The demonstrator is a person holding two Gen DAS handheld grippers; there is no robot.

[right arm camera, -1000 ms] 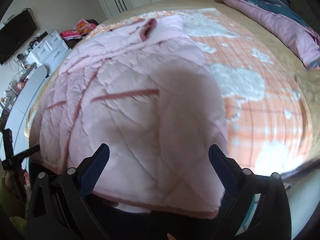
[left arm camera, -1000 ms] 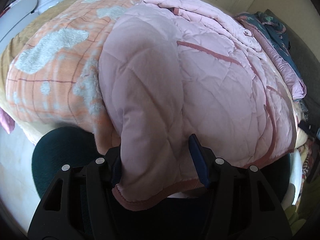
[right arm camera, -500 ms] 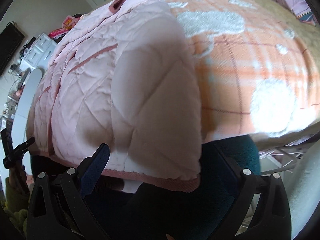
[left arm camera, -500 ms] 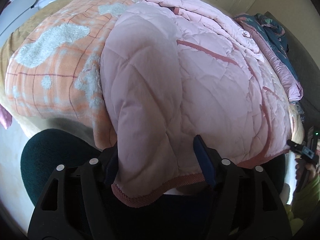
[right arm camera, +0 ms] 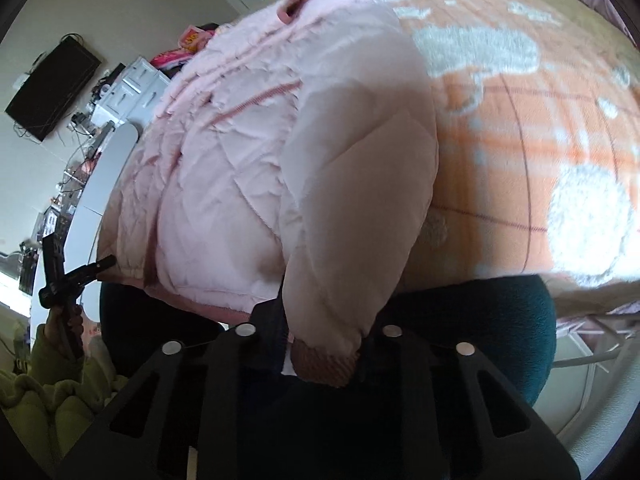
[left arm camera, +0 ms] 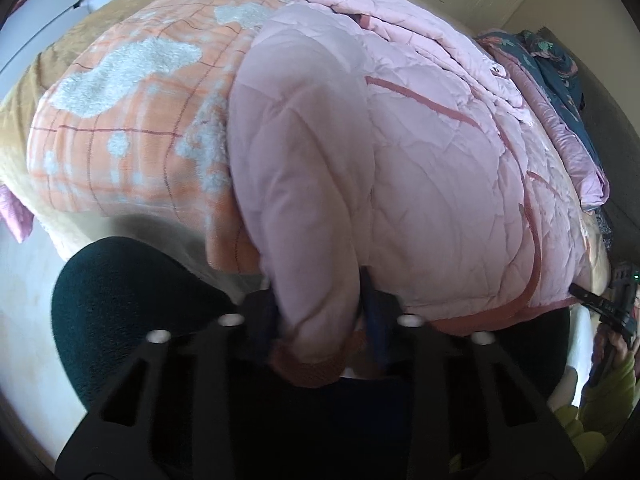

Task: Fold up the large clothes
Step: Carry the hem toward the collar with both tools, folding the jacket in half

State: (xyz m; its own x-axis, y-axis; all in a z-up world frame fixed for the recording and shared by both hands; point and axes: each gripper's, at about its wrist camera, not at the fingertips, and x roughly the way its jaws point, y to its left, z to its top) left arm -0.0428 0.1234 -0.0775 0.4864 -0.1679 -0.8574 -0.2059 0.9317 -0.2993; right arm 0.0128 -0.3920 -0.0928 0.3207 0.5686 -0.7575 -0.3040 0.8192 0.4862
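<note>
Both grippers have closed on a sleeve cuff at the near edge of the bed: the left gripper (left arm camera: 320,320) pinches the ribbed dusty-rose cuff of one sleeve (left arm camera: 304,200), and the right gripper (right arm camera: 324,344) pinches the cuff of the other sleeve (right arm camera: 360,184). Each sleeve hangs over the bed's edge, folded inward over the body of the pink quilted jacket (left arm camera: 440,184), which lies spread on the bed with its hem along the near side and its collar (right arm camera: 294,4) at the far end.

Under the jacket lies an orange plaid blanket (left arm camera: 132,112) with fuzzy white patches; it covers most of the bed and leaves open surface beside the garment. A rumpled teal and pink quilt (left arm camera: 560,80) is heaped along the bed's far side. Below the edge, the person's dark green trousers (left arm camera: 120,300) press close to the mattress. A white dresser (right arm camera: 128,88) and a wall-mounted black screen (right arm camera: 52,88) stand beyond the bed.
</note>
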